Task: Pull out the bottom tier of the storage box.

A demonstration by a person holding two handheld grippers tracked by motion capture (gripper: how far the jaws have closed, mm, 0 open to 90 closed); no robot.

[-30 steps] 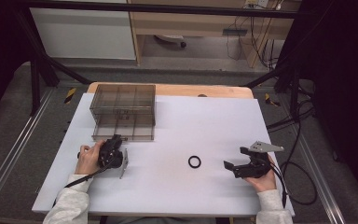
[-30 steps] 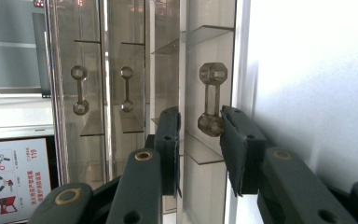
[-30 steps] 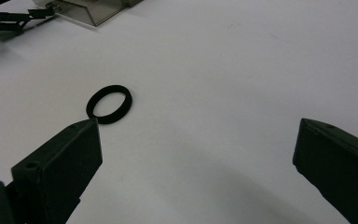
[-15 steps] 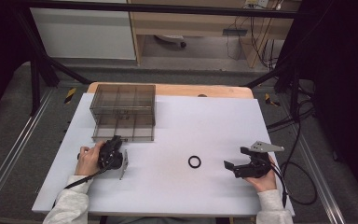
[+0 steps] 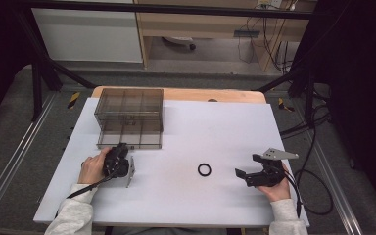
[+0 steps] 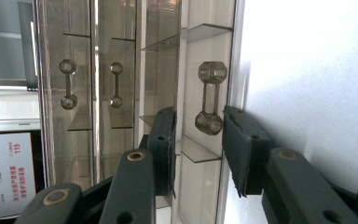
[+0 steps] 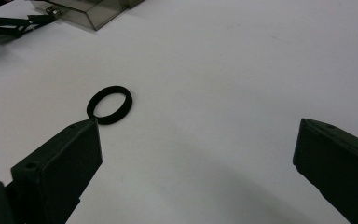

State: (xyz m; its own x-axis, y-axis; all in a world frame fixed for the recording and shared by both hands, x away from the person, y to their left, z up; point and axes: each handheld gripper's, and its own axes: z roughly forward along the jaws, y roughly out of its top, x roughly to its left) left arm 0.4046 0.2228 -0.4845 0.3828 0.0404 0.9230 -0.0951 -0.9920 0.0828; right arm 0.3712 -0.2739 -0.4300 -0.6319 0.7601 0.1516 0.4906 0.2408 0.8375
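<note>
Opening slightly, the left gripper (image 6: 198,144) has just been parting its jaws around the clear dumbbell-shaped drawer handle (image 6: 210,98) of the smoky transparent plastic drawer cabinet (image 5: 129,117), suggesting a release. The right gripper (image 7: 196,158) gapes wide, empty, near the black rubber ring (image 7: 109,104) on the white table (image 5: 225,122).

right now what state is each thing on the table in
clear smoky plastic drawer cabinet: drawers shut
nearest dumbbell-shaped drawer handle: between the left gripper's jaws, not pressed
left gripper: open, jaws just been opening
right gripper: open wide, holds nothing
black rubber ring: flat on the white table, untouched
</note>
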